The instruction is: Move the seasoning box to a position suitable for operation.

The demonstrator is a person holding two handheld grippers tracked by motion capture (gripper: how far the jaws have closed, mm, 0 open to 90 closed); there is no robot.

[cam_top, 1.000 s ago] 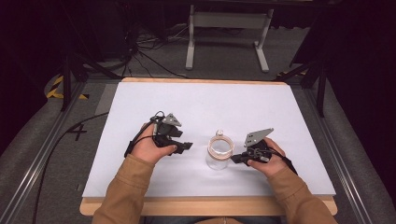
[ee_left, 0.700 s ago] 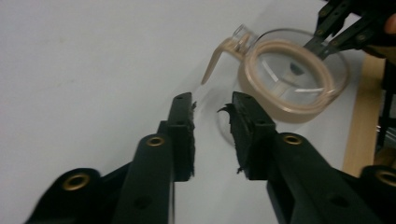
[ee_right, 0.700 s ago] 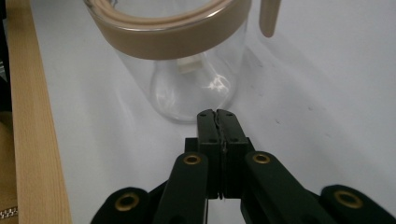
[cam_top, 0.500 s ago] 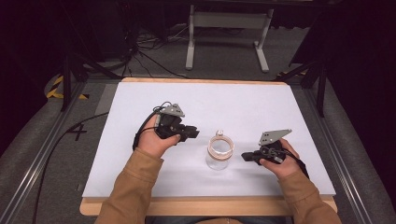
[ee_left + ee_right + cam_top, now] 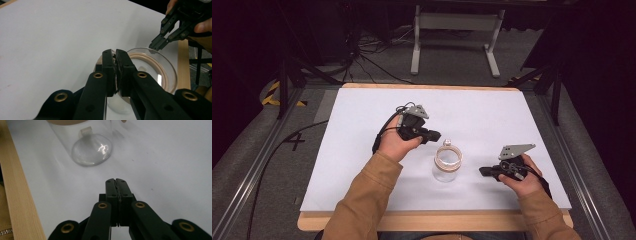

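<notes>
Glass jar [image 5: 446,162] stands free on the bench [image 5: 362,130] since my right claw [image 5: 484,171], clenched empty, drew back toward four o'clock, while my left claw [image 5: 435,135], also clenched, has closed in on the rim at eleven.

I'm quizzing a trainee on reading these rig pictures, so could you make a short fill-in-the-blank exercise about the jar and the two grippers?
1. The clear glass jar stands upright on the white table between the two ____.
2. In the right gripper view, the jaws of the right gripper are ____ with nothing between them.
3. In the high view, the left gripper points toward the jar's ____.
4. The jar has no lid on, so its mouth is ____.

Missing words: grippers; shut; rim; open
</notes>
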